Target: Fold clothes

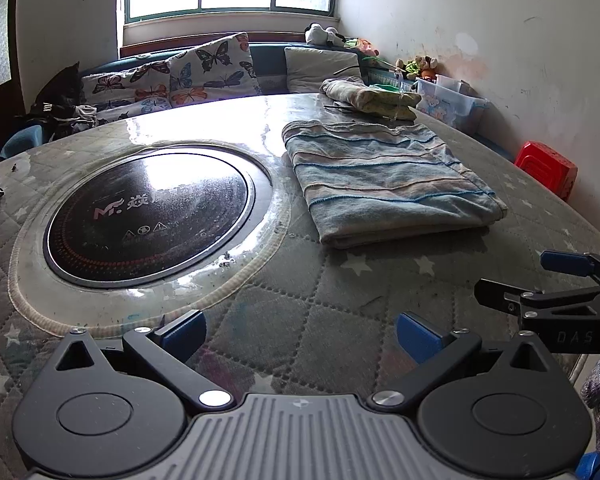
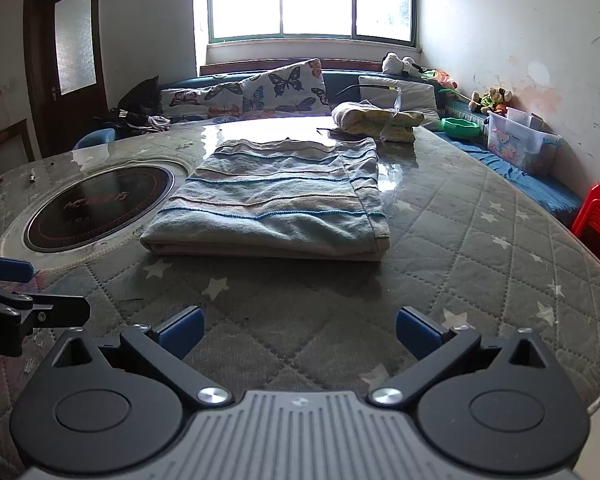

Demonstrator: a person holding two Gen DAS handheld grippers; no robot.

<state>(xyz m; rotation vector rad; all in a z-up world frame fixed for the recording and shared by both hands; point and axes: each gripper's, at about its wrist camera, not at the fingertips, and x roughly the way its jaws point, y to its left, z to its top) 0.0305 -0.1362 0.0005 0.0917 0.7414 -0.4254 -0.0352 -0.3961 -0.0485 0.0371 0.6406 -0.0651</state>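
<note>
Fingers of the left gripper [image 1: 298,336] and right gripper [image 2: 298,332] are spread apart, holding nothing. Ahead of them lies the folded striped cloth [image 2: 276,204]: soft, light, floppy; best pinched at its near corners.

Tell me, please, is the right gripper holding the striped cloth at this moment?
No, the right gripper is open and empty above the quilted table cover, while the folded striped cloth lies apart from it, further along the table.

Quilted table [image 2: 480,240], folded striped garment [image 2: 272,208], yellow bundle [image 2: 380,120]
</note>
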